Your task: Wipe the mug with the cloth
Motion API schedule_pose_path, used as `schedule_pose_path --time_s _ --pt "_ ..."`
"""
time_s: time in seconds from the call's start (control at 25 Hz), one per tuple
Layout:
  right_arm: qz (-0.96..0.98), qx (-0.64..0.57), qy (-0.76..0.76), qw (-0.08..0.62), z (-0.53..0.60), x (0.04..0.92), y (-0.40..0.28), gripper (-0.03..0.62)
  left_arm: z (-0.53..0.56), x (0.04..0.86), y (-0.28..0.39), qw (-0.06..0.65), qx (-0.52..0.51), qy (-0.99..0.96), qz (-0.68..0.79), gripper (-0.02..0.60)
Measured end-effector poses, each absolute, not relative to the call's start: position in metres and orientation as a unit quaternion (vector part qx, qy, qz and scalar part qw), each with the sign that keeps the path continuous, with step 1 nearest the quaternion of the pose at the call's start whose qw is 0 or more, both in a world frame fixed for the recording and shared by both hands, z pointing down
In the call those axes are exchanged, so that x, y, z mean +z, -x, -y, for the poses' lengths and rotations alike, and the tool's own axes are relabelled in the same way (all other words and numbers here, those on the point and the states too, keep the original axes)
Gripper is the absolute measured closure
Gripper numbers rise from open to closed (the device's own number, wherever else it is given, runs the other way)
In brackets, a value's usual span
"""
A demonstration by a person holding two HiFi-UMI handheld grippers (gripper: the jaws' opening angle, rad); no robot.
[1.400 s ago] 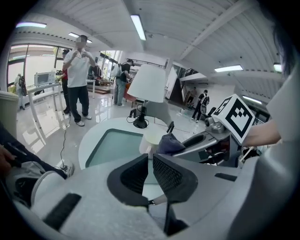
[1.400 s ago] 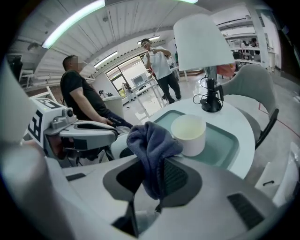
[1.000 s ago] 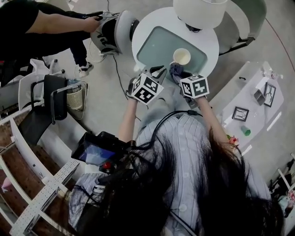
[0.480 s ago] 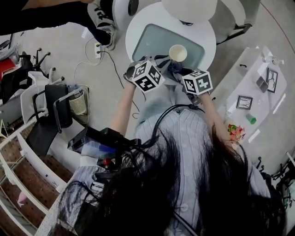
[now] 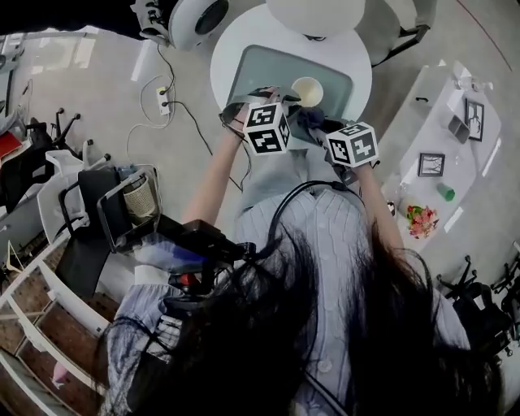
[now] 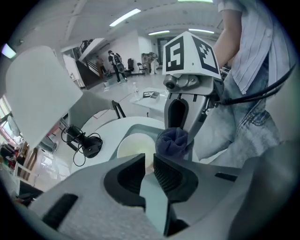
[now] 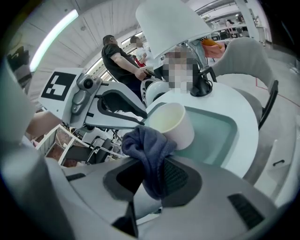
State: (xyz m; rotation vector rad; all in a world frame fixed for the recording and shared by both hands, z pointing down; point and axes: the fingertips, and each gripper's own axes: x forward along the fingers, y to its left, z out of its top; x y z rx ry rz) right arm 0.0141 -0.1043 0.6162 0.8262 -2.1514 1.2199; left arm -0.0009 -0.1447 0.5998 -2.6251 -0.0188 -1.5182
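Floor: you stand on a pale grey, glossy floor [image 5: 97, 89], and a white power strip [image 5: 165, 99] and black cables lie on it.
Counter: ahead of you is a round white counter [image 5: 221, 69] with a grey-green inset.
Seats: a white seat back [image 5: 317, 12] rises beyond it. A black chair [image 5: 93, 195] stands to your left, just beside a wire basket [image 5: 140, 199].
Right side: a long white table [image 5: 439, 130] carries small framed pictures.
Lower left: you see white-railed wooden steps [image 5: 32, 325].
Ceiling: in your left gripper view, strip lights [image 6: 124, 17] glow overhead.
Far room: people [image 6: 114, 63] stand in the distance.
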Motion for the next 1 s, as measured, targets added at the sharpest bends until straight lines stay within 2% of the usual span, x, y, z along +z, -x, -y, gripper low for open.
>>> schedule_pose_path --time_s 0.48,0.84,1.0 --pt "0.779 0.447 -0.347 0.271 0.114 0.617 -0.05 0.496 0.136 0.624 -0.017 0.085 -0.547 0.831 0.051 0.541" --pt "0.779 0.447 -0.348 0.27 0.117 0.616 -0.053 0.496 0.138 0.634 -0.021 0.048 -0.562 0.826 0.003 0.541" --pt "0.78 0.446 -0.345 0.27 0.119 0.616 -0.053 0.496 0.139 0.634 -0.02 0.08 -0.567 0.819 0.019 0.541"
